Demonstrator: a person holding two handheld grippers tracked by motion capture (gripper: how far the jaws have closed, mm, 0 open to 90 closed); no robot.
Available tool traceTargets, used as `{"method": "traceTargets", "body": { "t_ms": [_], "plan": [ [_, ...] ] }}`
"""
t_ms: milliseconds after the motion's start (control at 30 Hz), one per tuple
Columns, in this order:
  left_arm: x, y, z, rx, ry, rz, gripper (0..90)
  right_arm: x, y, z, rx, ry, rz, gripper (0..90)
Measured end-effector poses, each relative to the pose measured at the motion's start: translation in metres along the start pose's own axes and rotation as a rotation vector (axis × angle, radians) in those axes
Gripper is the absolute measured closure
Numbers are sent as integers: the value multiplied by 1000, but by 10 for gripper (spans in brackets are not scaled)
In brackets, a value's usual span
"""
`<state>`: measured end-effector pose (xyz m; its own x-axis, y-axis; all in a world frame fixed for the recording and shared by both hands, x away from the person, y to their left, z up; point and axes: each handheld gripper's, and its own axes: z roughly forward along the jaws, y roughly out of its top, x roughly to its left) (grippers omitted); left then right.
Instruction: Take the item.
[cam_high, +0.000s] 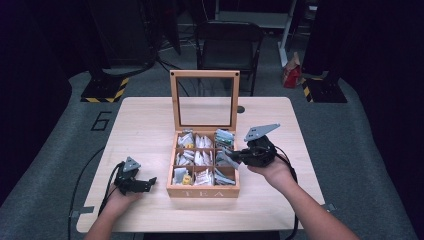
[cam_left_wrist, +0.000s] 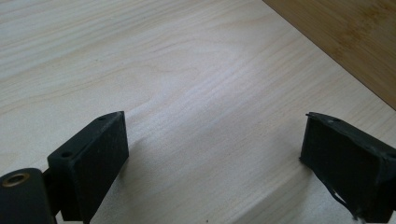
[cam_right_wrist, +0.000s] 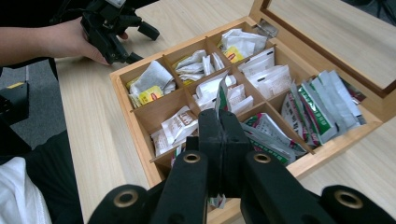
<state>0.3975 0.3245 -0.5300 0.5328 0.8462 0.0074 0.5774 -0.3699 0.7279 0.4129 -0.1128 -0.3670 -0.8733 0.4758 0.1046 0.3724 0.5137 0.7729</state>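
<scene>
A wooden tea box (cam_high: 202, 192) stands mid-table with its glass lid (cam_high: 173, 100) raised upright. Its compartments hold several tea packets (cam_right_wrist: 261, 74), white ones on one side and green ones (cam_right_wrist: 317, 107) on the other. My right gripper (cam_high: 232, 158) hovers above the box's right side, and its jaws (cam_right_wrist: 219, 116) are shut on a thin green-and-white tea packet (cam_right_wrist: 221, 95) that sticks out past the tips. Left of the box, my left gripper (cam_high: 145, 184) rests low on the table, open (cam_left_wrist: 212, 149) with nothing but bare wood between its fingers. It is also in the right gripper view (cam_right_wrist: 142, 44), held in a hand.
The box's side wall (cam_left_wrist: 345, 42) lies just beyond the left gripper. Bare tabletop (cam_high: 142, 125) surrounds the box. A dark chair (cam_high: 227, 42) stands behind the table, with floor stands to both sides.
</scene>
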Motion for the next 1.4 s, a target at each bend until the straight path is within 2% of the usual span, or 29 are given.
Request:
{"method": "traceTargets", "body": {
  "t_ms": [667, 867, 1033, 1400],
  "plan": [
    [0, 0, 0, 0, -1, -2, 71, -17, -5, -21, -19, -57, 19, 899],
    [0, 0, 0, 0, -1, 0, 71, -18, -7, -26, -24, -71, 34, 899],
    [0, 0, 0, -1, 0, -2, 71, -21, -10, -30, -24, -83, 25, 899],
    [0, 0, 0, -2, -1, -3, 71, -32, -19, -39, -26, -135, 44, 899]
  ]
}}
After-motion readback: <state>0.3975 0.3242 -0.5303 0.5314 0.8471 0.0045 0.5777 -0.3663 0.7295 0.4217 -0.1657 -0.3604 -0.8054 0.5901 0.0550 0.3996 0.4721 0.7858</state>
